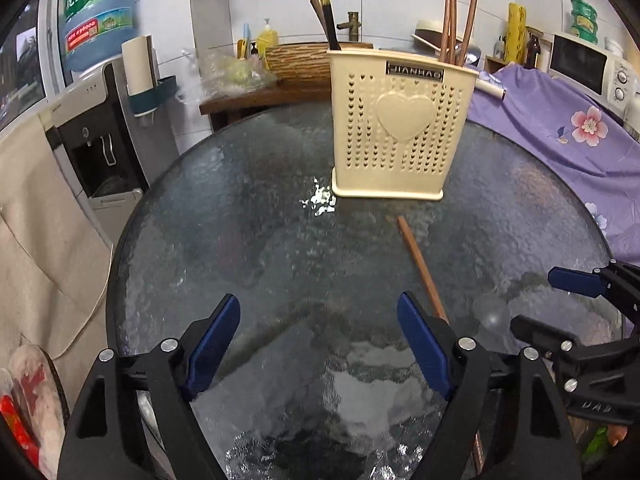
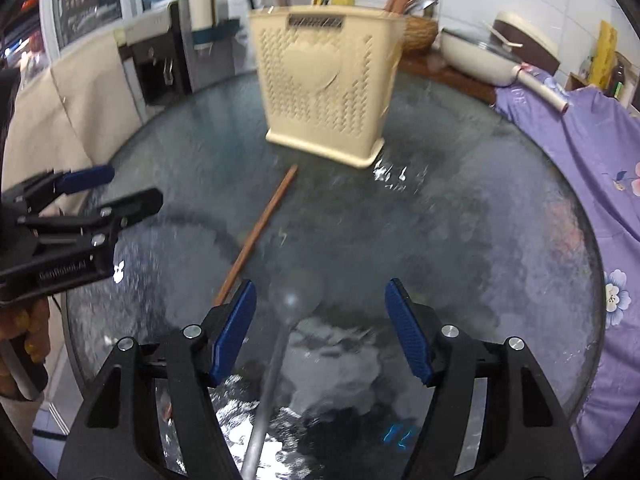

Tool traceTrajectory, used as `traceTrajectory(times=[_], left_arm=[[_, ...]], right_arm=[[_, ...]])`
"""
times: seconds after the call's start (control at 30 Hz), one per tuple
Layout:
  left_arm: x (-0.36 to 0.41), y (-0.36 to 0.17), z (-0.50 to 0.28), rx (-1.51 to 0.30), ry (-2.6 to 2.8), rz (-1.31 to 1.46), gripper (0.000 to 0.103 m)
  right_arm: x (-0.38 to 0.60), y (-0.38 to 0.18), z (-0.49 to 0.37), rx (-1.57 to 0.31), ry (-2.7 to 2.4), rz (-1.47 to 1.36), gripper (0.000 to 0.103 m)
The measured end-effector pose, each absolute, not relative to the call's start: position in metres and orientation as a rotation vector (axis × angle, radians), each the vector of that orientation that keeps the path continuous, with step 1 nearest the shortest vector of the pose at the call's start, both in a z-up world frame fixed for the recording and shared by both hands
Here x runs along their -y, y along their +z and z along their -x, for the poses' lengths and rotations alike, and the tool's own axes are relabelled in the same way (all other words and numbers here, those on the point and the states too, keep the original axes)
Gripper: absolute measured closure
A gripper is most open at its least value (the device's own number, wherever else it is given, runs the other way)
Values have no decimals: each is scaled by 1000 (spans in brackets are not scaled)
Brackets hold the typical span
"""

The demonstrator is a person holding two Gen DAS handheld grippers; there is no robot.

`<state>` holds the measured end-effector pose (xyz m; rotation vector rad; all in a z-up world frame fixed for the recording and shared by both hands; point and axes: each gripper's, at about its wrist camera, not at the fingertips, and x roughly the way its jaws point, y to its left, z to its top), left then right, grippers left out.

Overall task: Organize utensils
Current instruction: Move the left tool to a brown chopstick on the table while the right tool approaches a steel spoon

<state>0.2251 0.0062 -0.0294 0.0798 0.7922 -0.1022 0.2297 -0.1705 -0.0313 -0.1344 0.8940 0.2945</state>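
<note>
- The left gripper (image 1: pixel 319 338) is being held low over the round glass table (image 1: pixel 240 220), with its blue pads (image 1: pixel 218 344) spread wide and nothing being gripped between them.
- The right gripper (image 2: pixel 321 328) is also being held wide open above the table, with nothing clamped.
- A metal spoon (image 2: pixel 280 336) is lying flat on the glass between the right gripper's fingers, its bowl pointing away, touched by neither pad.
- A brown wooden chopstick (image 1: pixel 420 268) is lying on the table, just beside the spoon and in front of the holder.
- A cream perforated utensil holder (image 1: pixel 400 128) is standing upright at the far side of the table; several chopsticks (image 1: pixel 454 20) are being kept upright in it.
</note>
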Motion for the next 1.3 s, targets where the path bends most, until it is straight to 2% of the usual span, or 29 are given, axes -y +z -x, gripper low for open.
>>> traceTrajectory(times=[0.17,0.43,0.7,0.77,0.87,1.0,1.3], left_arm=[[-6,-39,-224,-832,-117,-73,37],[2,-48,-230,-876,-156,-77,47],[8,-48,-235,-885,-173,-76,47],[9,-47,-238,-888,-176,-81,47],[14,-47,-244,-902,-194,-80,49],[22,-48,-256,-926,-218,-67,53],[54,-55,-291,-981,-254,-74,53]], right_arm=[[156,-46,-231,-936,289,174,41],[150,-58,-242,-998,299,145,49],[149,-56,-246,-1000,291,140,52],[149,-56,-247,-997,290,140,56],[148,-56,-249,-993,289,139,67],[148,-56,-250,-991,294,142,67],[165,-57,-249,-998,270,94,67]])
